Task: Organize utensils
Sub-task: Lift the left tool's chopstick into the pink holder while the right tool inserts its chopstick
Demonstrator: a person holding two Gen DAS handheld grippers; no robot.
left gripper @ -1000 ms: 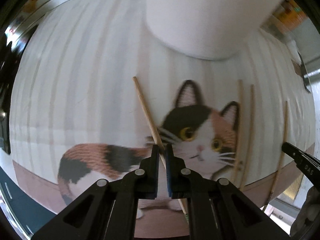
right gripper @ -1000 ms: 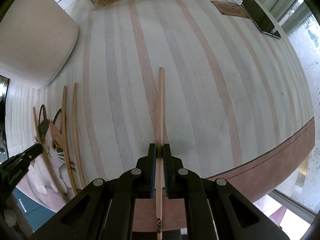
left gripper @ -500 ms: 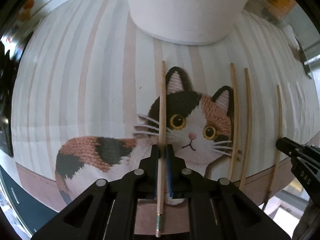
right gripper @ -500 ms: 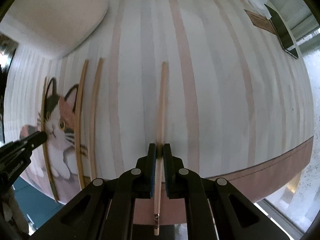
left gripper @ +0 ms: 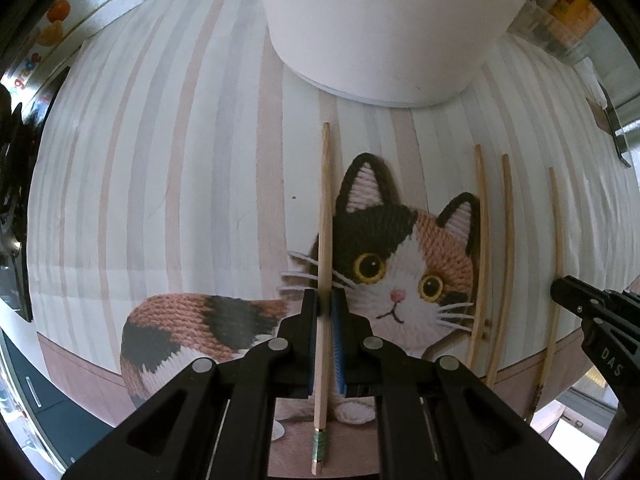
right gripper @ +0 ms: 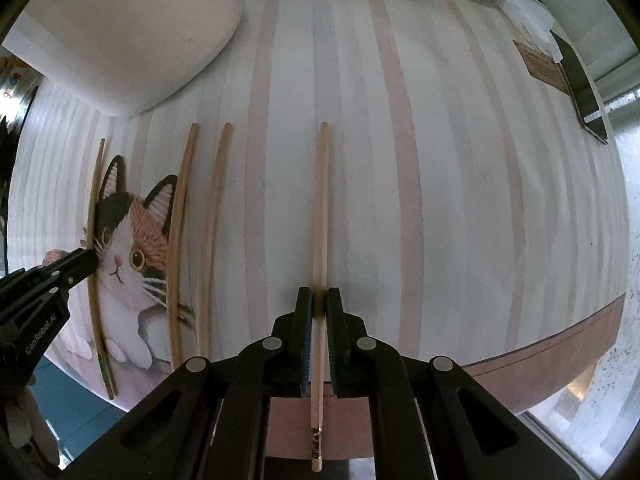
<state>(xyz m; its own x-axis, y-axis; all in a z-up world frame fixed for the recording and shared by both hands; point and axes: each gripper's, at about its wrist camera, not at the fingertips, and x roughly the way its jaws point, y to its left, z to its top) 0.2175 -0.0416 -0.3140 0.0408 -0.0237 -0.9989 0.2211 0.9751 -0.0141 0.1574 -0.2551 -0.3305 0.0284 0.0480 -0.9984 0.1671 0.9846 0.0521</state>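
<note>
- While both claws point down at the striped placemat with the knitted calico cat print (left gripper: 180, 160), each one has a single pale wooden chopstick pinched between its pads, so nothing is hanging loose right now.
- Left gripper (left gripper: 326, 312): clenched on the green-banded wooden chopstick (left gripper: 325, 208). Stick runs near-to-far, banded butt end poking out toward the camera, thin tip aimed at the big white rounded container (left gripper: 380, 32) at the far edge.
- Right gripper (right gripper: 319, 308): also clamped shut, on the plain light wooden chopstick (right gripper: 321, 208). Same near-to-far line, dark-marked butt end nearest the camera.
- Between the two held sticks, a pair of tan chopsticks (right gripper: 192, 232) lies flat on the mat, side by side and nearly parallel, over the cat's right ear.
- So all four sticks run roughly parallel. What the next move depends on, I'd guess: the lying pair sits to the right of the left claw and to the left of the right one, with the left-hand stick looking a bit closer to it.
- Can't tell if either held stick is touching the mat or hovering just above it.
- Dark flat phone-like slab (right gripper: 580, 80) sits far right, well away from everything.
</note>
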